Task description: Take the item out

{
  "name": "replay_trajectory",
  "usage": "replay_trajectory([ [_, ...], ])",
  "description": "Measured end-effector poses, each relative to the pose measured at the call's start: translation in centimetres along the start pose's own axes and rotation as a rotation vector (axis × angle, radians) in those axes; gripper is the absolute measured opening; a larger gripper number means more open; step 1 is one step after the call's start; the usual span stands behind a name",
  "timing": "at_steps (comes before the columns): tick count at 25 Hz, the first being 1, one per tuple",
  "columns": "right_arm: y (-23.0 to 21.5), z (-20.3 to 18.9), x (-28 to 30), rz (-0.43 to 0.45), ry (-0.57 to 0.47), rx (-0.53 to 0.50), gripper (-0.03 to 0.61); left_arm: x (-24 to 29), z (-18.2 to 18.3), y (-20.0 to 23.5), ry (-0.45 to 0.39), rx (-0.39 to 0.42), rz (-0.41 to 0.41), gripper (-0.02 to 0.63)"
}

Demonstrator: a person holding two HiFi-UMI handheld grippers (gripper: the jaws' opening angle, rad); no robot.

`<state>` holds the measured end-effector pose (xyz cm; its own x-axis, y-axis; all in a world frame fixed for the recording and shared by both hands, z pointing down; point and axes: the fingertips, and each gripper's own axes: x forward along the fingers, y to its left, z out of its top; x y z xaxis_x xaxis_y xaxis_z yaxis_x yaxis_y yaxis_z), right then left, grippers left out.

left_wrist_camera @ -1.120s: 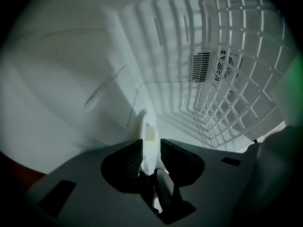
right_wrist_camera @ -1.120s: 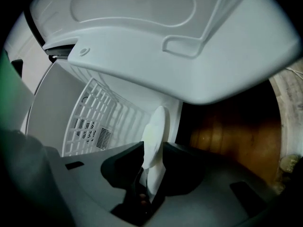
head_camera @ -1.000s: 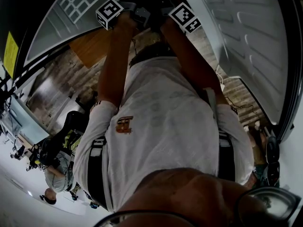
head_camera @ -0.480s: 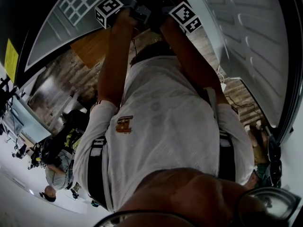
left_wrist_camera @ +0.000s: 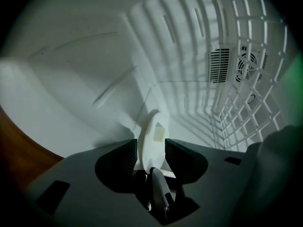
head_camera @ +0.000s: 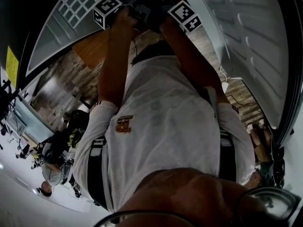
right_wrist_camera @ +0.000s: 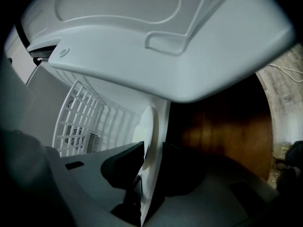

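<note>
In the left gripper view, we are looking along the left gripper (left_wrist_camera: 150, 150), whose jaws have just been opening. A rounded white tab (left_wrist_camera: 152, 135) is standing upright between them, and both pads are lying against its sides. Beyond it, the white inner wall (left_wrist_camera: 71, 79) is curving away. A white lattice basket (left_wrist_camera: 246, 117) is rising just to the right, with a fan vent (left_wrist_camera: 247, 65) showing through it.

In the right gripper view, the right gripper (right_wrist_camera: 152, 157) is clamping a thin white plate (right_wrist_camera: 147, 126) that we are seeing edge-on. The lattice basket is sitting to its left here. A white lid (right_wrist_camera: 142, 46) is hanging overhead, and a brown wooden panel (right_wrist_camera: 222, 136) is filling the right side. Whether the tab and the plate belong to the basket, we cannot tell.

In the head view, we are seeing both arms reaching up into the white cabinet, so the gripper tips and what they hold are hidden. The ribbed lid is standing open at right, and a plank floor (head_camera: 61, 79) is spreading below. Other people (head_camera: 52, 160) are standing well apart at lower left.
</note>
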<state>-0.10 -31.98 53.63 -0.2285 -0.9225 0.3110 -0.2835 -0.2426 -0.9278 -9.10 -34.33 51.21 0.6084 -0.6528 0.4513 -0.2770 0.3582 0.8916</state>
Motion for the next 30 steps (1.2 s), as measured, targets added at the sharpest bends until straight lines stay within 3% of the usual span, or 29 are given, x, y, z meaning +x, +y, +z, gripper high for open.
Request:
replay_trajectory([
  [16, 0.4, -0.2, -0.3, 0.021, -0.002, 0.033, 0.127, 1.0, -0.1, -0.6, 0.032, -0.035, -0.081, 0.176],
  [21, 1.2, -0.8, -0.2, 0.037, 0.026, 0.006, 0.098, 1.2, -0.2, -0.4, 0.056, -0.052, -0.101, 0.087],
  [25, 1.4, -0.8, 0.2, 0.050, 0.032, 0.022, 0.098, 1.3, -0.3, -0.6, 0.070, -0.042, -0.126, 0.087],
  [30, 1.7, -0.8, 0.5, 0.061, 0.037, 0.024, 0.098, 1.2, 0.2, 0.4, 0.068, -0.013, -0.094, 0.072],
])
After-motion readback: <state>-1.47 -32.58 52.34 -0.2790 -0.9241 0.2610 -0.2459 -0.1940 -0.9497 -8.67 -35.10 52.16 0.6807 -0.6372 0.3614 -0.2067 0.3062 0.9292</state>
